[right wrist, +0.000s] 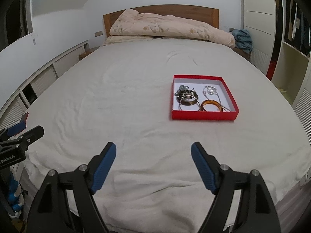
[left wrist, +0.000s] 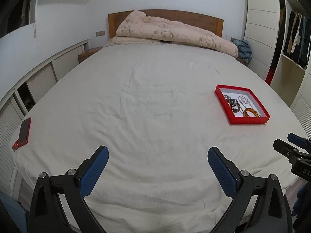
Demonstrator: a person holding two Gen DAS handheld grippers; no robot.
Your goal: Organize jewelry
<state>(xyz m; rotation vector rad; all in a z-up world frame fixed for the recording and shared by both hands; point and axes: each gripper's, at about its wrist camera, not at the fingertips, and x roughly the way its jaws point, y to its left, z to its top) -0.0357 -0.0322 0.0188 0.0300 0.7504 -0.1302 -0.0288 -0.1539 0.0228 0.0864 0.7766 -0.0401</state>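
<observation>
One red box (right wrist: 204,115) lies on the white bed sheet (right wrist: 126,101), right of centre in the right wrist view and at the middle right of the left wrist view (left wrist: 248,120). It is shallow, without a lid, and white inside.

The jewelry is all inside this box. I count one amber bangle (right wrist: 210,103) at the lower middle of the box, touching its near wall. One dark brown bangle (right wrist: 191,102) lies to its left, with a thin silver hoop (right wrist: 186,99) over it. Above them is one dark cluster of small pieces (right wrist: 182,92); how many pieces it has, I cannot tell. In the upper right part is one silver chain with a clear ornament (right wrist: 210,90), and its chain runs down past the amber bangle.

There are two grippers. The left gripper (left wrist: 157,156), at the bottom of the left wrist view, has its two blue pads (left wrist: 95,172) spread very wide, with only sheet between them. The right gripper (right wrist: 153,150), at the bottom of its own view, is also spread apart and holds nothing. Both are well apart from the box.

One phone in a red case (left wrist: 24,131) lies at the left edge of the bed. One rolled beige quilt (left wrist: 175,33) lies at the top of the frame against one wooden headboard (left wrist: 210,19). One blue cloth (left wrist: 243,50) is at the upper right beside it.
</observation>
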